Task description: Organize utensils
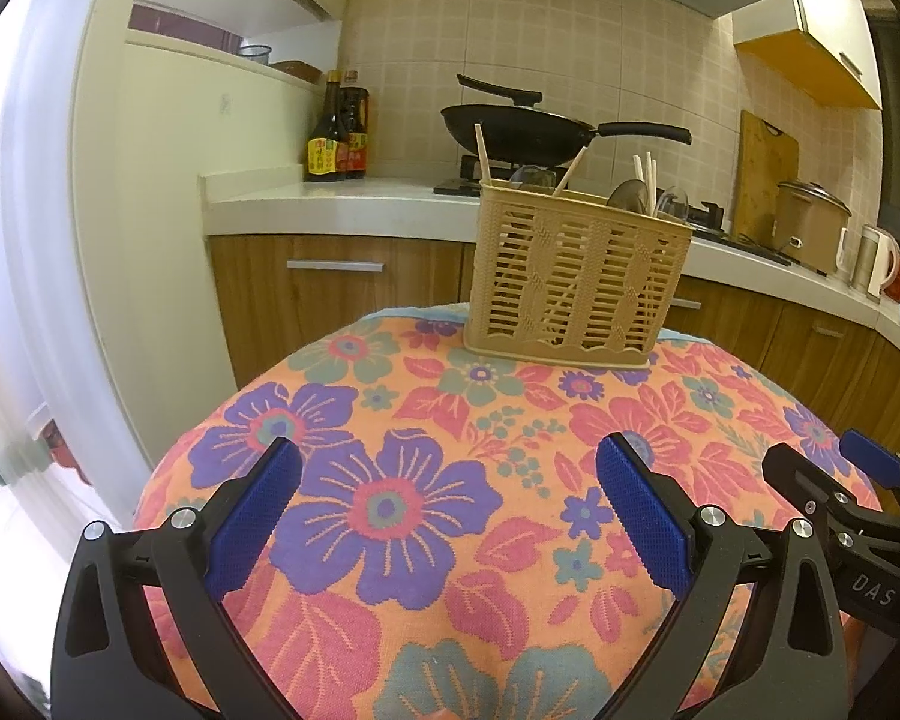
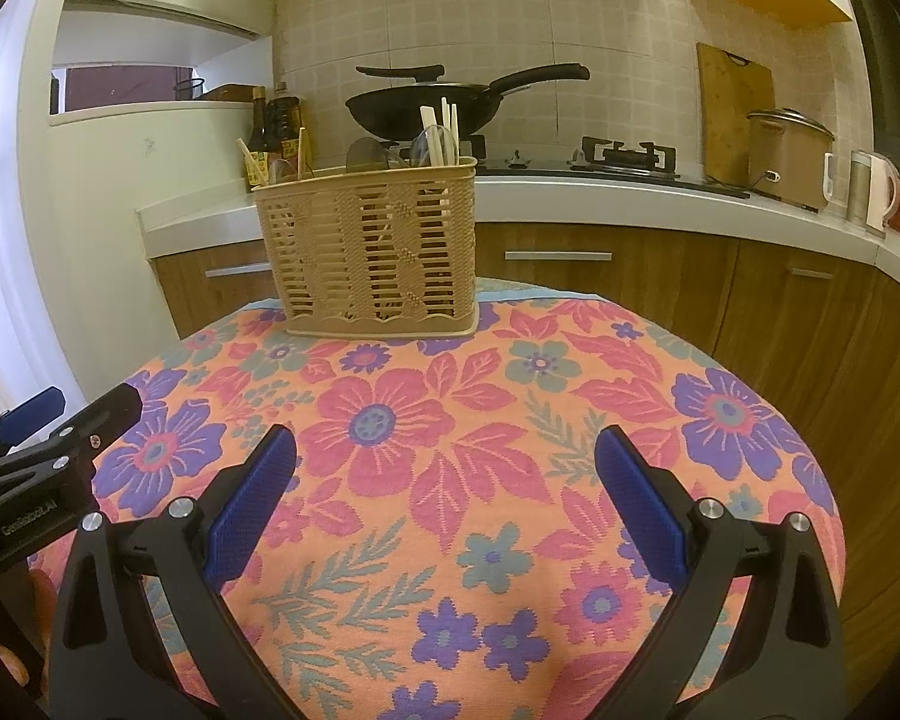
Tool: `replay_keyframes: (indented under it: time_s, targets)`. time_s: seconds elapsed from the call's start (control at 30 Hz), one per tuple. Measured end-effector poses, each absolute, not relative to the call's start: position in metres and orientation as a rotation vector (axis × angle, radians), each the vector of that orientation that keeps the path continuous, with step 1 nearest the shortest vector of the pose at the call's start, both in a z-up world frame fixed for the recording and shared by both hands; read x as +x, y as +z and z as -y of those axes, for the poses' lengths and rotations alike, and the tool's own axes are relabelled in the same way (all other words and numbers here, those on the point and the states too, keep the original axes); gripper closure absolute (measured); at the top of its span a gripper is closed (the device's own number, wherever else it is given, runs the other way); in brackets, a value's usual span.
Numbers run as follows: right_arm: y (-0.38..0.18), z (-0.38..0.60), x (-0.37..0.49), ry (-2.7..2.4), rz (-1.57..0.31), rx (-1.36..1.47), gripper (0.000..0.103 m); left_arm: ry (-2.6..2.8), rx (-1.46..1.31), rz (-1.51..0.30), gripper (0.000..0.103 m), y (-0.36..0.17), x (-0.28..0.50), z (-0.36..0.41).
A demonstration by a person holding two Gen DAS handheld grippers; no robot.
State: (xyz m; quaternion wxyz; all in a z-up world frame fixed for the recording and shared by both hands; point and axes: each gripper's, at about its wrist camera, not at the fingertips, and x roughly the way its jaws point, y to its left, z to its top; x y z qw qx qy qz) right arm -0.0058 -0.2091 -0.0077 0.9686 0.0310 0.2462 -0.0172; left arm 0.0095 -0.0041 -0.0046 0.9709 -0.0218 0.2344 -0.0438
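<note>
A: Far left of the round, floral-clothed worktop [image 1: 390, 510]: left claw [image 1: 447, 480] with blue pads spread wide, nothing between them, hovering near the front edge.

B: Same on the right. Right claw [image 2: 444, 468] spread apart, empty, just beside the other.

A: At the far rim: tan slotted plastic basket [image 1: 576, 282], upright, long side running left to right. Inside, pale wooden chopsticks [image 1: 483, 153] and clear-looking spoons [image 2: 435, 144], all standing roughly vertical, long axes up, the left pair of sticks leaning apart, the right bunch nearly straight.

B: Compartments inside? Cannot tell through the slots.

A: Probably light and stiff, those sticks; thin and smooth, so likely to slip or pivot. Best pinched near the exposed top ends, pads square across the shaft.

B: Spoons glossy, maybe brittle; bowls up, so gripped gently at the bowl's neck. Basket itself light, likely to tip or slide on the cloth if tugged sideways.
</note>
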Motion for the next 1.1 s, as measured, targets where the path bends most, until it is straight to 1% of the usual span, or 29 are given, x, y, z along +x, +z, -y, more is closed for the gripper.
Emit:
replay_keyframes:
  time_s: [1.1]
  targets:
    - [-0.0082, 0.2100, -0.0050, -0.030, -0.505, 0.065, 0.008, -0.089, -0.054, -0.473, 0.008, -0.0056, 0.0090, 0.0024]
